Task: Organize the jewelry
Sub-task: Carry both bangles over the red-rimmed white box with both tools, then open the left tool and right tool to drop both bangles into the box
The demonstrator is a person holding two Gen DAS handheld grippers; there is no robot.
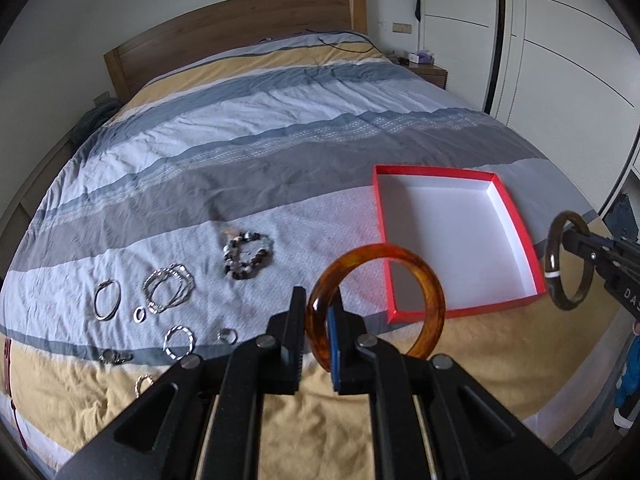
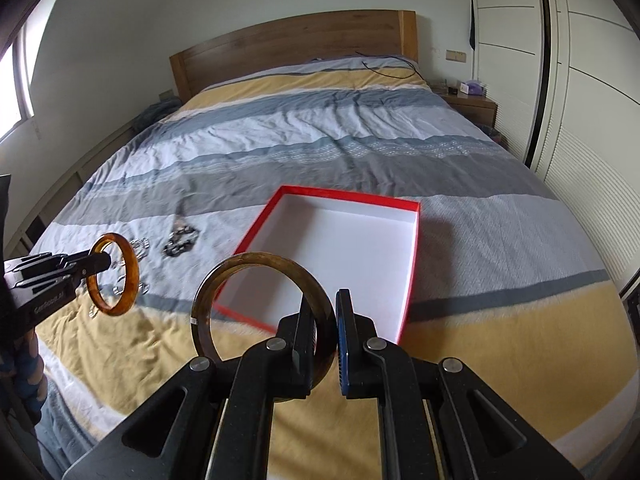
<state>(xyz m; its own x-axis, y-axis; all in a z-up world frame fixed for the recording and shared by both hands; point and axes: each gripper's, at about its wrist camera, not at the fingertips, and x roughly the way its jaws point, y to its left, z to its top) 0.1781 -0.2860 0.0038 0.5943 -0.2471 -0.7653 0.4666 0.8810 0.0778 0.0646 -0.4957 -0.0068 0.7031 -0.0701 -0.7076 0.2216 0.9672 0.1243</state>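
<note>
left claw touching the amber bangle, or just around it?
Touching. In the left wrist view the left claw is shut on the amber bangle, both pads pressed against its rim; the bangle hangs clear of the bed.

The left gripper (image 1: pixel 318 316) points forward and down, its two black jaws drawn close and clamped on the rim of an amber bangle (image 1: pixel 376 304) that stands upright between them. The right gripper (image 2: pixel 325 320) points down at a similar slant, jaws likewise nearly together, pinching the rim of a dark olive-brown bangle (image 2: pixel 262 322). Each gripper shows at the edge of the other's view, well apart.
</note>
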